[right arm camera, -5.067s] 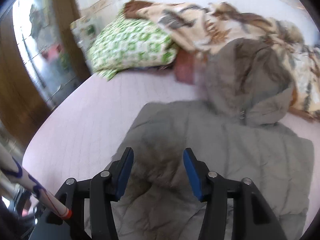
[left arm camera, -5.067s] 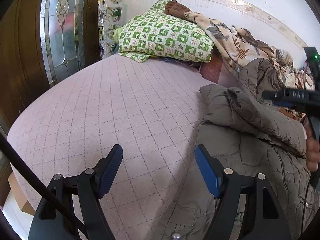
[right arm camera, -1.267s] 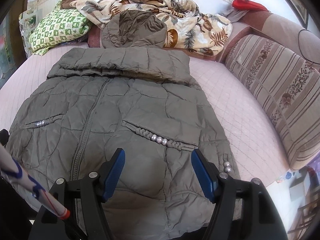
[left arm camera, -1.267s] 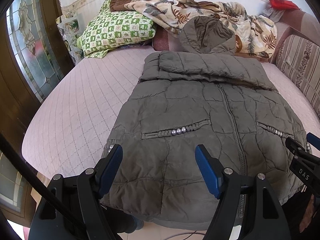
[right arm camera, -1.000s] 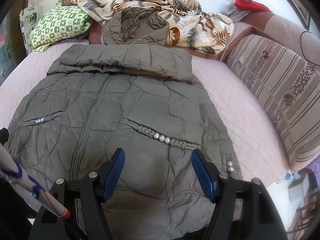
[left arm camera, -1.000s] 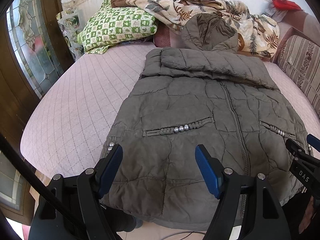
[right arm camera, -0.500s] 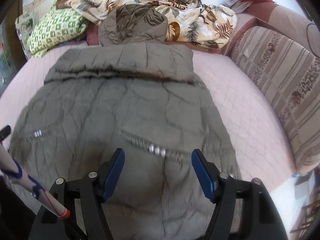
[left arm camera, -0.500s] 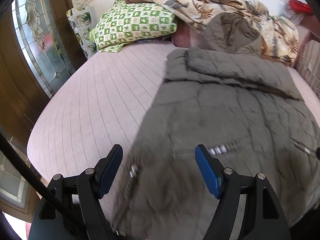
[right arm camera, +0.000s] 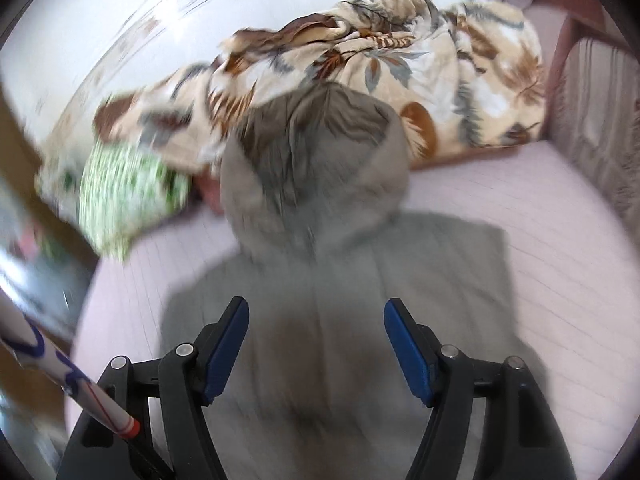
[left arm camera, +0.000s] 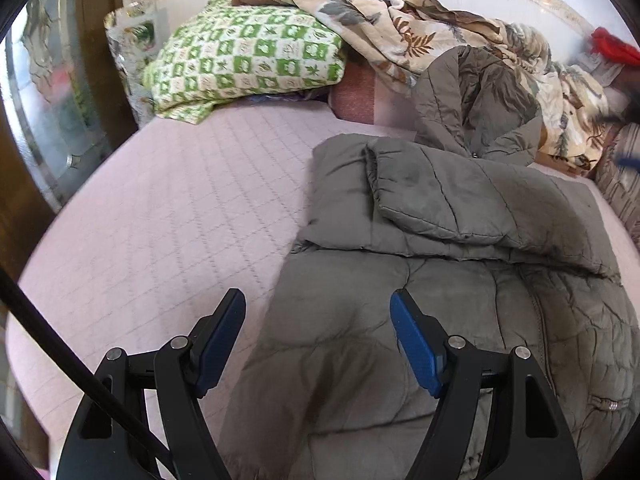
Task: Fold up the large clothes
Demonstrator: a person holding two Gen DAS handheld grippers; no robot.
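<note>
Jacket (left arm camera: pixel 460 288) in grey-green quilting is lying flat on the pink bed (left arm camera: pixel 168 208), sleeves folded across its chest, hood (left arm camera: pixel 476 100) resting up against the leaf-print blanket (left arm camera: pixel 400 32). I am holding the left tool (left arm camera: pixel 318 336) wide apart above the jacket's left edge, gripping nothing. I am hovering the right tool (right arm camera: pixel 316 344), also spread wide and empty, over the jacket's upper middle; that view is blurring. A green checked pillow (left arm camera: pixel 244 64) is sitting well apart at the head.
</note>
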